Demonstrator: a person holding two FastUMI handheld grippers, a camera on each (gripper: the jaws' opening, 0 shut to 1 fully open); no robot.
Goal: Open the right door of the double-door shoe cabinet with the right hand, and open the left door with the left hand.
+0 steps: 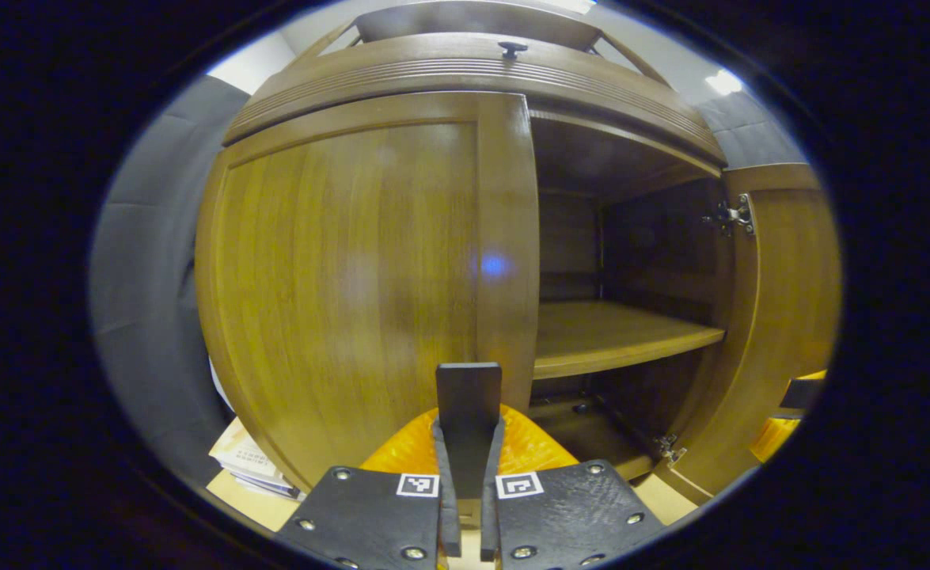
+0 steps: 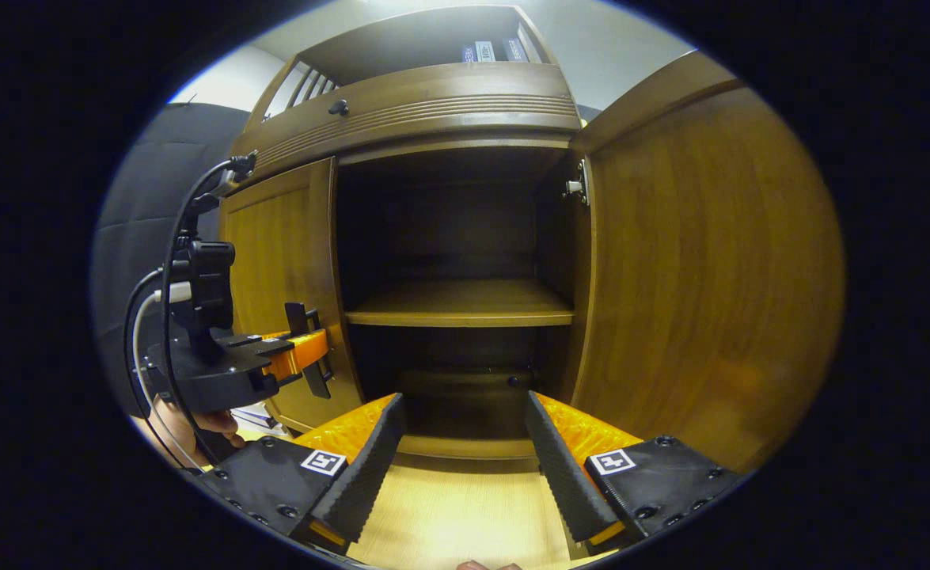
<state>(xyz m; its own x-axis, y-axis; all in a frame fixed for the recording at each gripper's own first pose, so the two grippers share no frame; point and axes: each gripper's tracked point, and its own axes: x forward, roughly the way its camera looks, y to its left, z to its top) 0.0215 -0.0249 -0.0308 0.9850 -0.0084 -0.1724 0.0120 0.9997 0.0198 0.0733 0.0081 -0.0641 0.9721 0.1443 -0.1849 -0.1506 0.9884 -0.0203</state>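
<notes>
The brown wooden shoe cabinet's left door (image 1: 338, 277) is closed flat against the frame, also seen as the left door (image 2: 275, 261) in the right gripper view. The right door (image 2: 710, 277) is swung wide open; its inner face and hinge show as the right door (image 1: 789, 317). My left gripper (image 1: 468, 380) is shut, its pads pressed together with nothing between them, just in front of the left door's lower right edge. From the side the left gripper (image 2: 312, 348) hangs beside that edge. My right gripper (image 2: 465, 412) is open, facing the exposed compartment.
Inside, a bare wooden shelf (image 2: 457, 305) crosses the dark compartment. A drawer with a small dark knob (image 2: 339, 106) runs above the doors. A stack of papers (image 1: 247, 463) lies low at the left of the cabinet. Light wooden floor (image 2: 449, 514) lies under the right gripper.
</notes>
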